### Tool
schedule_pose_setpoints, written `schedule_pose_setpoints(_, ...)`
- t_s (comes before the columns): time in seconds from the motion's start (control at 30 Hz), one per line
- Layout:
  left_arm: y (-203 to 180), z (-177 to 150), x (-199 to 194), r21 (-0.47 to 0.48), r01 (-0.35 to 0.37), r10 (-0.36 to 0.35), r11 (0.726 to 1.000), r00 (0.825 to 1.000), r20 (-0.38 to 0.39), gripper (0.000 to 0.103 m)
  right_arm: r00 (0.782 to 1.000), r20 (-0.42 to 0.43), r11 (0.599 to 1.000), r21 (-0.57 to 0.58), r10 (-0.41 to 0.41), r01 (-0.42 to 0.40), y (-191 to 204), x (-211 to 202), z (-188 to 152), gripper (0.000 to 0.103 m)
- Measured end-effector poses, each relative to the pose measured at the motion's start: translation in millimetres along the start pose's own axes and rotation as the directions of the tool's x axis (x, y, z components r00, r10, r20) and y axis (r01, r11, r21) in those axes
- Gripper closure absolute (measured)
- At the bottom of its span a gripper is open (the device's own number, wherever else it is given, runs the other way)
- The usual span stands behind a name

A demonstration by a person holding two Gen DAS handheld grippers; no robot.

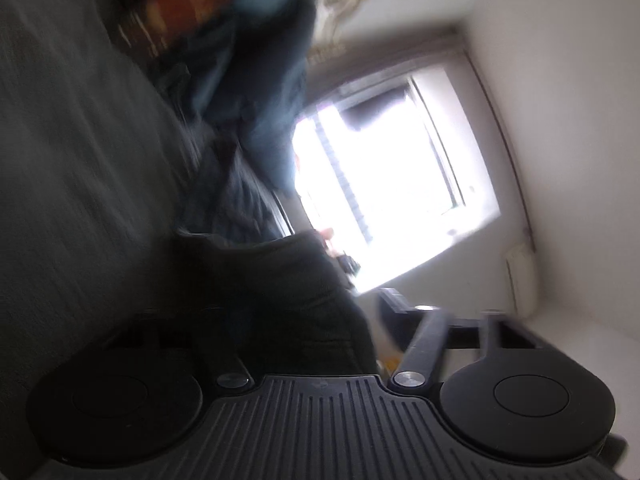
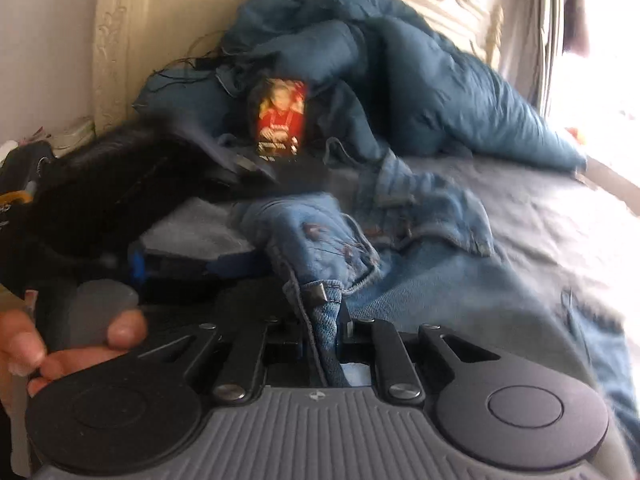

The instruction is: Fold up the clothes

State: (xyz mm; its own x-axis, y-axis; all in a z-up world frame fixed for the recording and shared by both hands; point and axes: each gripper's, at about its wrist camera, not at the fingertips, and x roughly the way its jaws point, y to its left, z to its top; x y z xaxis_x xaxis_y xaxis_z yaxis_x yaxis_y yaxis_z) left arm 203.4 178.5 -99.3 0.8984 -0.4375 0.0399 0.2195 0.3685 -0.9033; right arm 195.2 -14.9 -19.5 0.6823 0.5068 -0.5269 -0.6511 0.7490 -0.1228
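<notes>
Light blue jeans (image 2: 400, 256) lie crumpled on the grey bed sheet (image 2: 540, 208). My right gripper (image 2: 325, 322) is shut on the jeans' waistband edge, by a belt loop. A strip of denim runs down between its fingers. The left gripper (image 2: 180, 268) comes in from the left beside the jeans. A hand (image 2: 60, 344) and a black fuzzy sleeve (image 2: 100, 200) are behind it. The left wrist view is rolled sideways and blurred. There a dark backlit cloth (image 1: 280, 288) fills the gap of the left gripper (image 1: 288, 304). One of its fingers (image 1: 394, 308) shows, the other is hidden.
A dark blue duvet (image 2: 400, 80) is heaped against the cream carved headboard (image 2: 120, 20). A dark garment with a red photo print (image 2: 280, 116) lies in front of the duvet. A bright window (image 1: 380, 180) is on the far side of the bed.
</notes>
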Motion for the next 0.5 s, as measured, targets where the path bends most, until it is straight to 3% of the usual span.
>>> schedule_pose_setpoints(0.1,-5.2,15.7,-26.3,-0.011,0.009,-0.007,1.0,0.995,0.104,0.05,0.997,0.067,0.999,-0.028,0.042,-0.04,23.4,-7.8,16.4,0.089)
schedule_pose_setpoints(0.23,3.3,30.6,-49.0,0.024,-0.082,0.079,0.996,0.99,0.117,0.029,0.992,0.087,0.986,-0.145,0.093,-0.08,72.0,6.1,19.3,0.088)
schedule_pose_setpoints(0.37,31.0,31.8,-59.3,-0.005,-0.191,0.191,0.981,0.981,0.015,0.029,0.987,-0.033,0.968,-0.192,0.158,-0.161,92.2,28.4,1.4,0.064)
schedule_pose_setpoints(0.43,33.9,32.0,-63.7,0.006,-0.173,0.173,0.985,0.985,-0.016,0.029,0.981,-0.064,0.963,-0.189,0.183,-0.192,92.4,24.8,-4.7,0.049)
schedule_pose_setpoints(0.5,31.6,30.3,-66.0,0.025,-0.163,0.163,0.986,0.986,-0.023,0.028,0.975,-0.066,0.962,-0.159,0.213,-0.221,82.7,1.7,-1.1,0.045)
